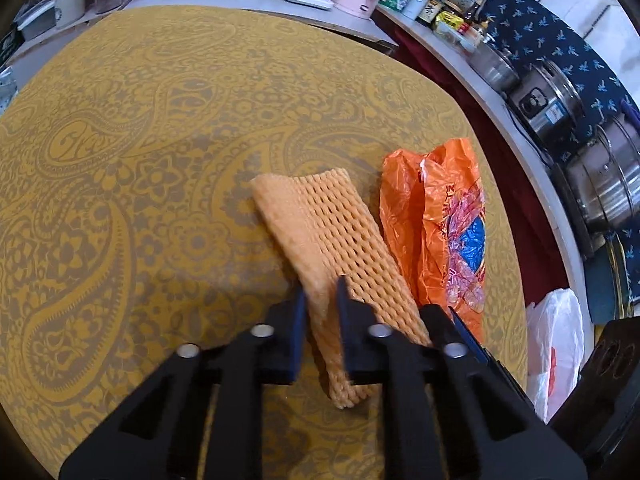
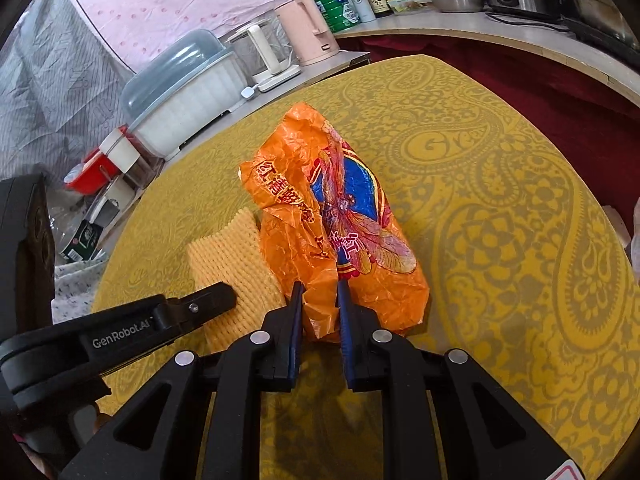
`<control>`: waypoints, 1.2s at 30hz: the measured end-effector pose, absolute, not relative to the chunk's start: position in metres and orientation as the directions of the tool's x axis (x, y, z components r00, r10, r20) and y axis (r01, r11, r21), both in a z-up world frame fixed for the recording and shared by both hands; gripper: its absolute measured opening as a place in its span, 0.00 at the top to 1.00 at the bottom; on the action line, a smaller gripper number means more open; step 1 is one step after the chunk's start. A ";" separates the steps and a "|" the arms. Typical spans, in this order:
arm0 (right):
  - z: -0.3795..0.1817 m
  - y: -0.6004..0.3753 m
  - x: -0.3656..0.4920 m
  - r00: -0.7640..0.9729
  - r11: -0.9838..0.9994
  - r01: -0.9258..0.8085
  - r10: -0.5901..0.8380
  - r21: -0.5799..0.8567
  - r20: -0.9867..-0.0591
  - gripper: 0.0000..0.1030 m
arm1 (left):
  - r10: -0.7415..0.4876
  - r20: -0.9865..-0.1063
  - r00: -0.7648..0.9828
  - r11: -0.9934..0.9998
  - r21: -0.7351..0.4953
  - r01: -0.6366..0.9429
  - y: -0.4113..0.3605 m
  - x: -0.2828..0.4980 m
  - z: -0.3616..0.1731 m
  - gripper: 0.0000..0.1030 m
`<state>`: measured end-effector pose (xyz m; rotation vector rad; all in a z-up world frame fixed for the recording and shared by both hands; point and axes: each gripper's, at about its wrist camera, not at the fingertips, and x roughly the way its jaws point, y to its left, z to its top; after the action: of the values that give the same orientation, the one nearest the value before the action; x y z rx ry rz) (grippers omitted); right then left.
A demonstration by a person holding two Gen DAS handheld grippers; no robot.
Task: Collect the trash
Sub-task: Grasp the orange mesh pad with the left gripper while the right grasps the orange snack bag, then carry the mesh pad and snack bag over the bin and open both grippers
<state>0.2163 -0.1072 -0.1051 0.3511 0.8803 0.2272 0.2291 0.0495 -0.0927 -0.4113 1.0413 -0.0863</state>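
My left gripper (image 1: 321,289) is clenched on the near end of the orange foam fruit net (image 1: 320,232), and my right gripper (image 2: 319,292) pinches a fold of the orange plastic bag (image 2: 332,216), I judge so both pieces lift together. They lie touching, side by side, near the table's right edge. The table (image 1: 140,160) wears a yellow paisley cloth; a pink kettle (image 2: 306,28) and pots crowd the counters beyond.

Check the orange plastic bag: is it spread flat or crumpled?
Crumpled. The orange plastic bag lies bunched and creased on the tablecloth, its print folded over itself, one edge pinched between the right gripper's jaws.
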 end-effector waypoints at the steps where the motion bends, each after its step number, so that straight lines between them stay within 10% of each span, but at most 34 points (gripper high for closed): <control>1: -0.104 -0.108 0.215 0.621 0.920 -0.047 0.332 0.390 -0.710 0.85 | -0.259 -0.817 0.515 0.924 -0.366 -0.116 0.050 0.227 -0.091 0.91; 36: 0.036 -0.324 0.058 0.887 0.870 0.241 -0.019 0.429 -0.461 0.86 | -0.420 -0.635 0.648 0.904 -0.235 0.356 -0.112 0.131 0.061 0.91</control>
<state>0.0582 -0.3245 0.0360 0.4998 0.4632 -0.1412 0.1306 -0.1120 0.0610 -0.0919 0.7445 -0.4419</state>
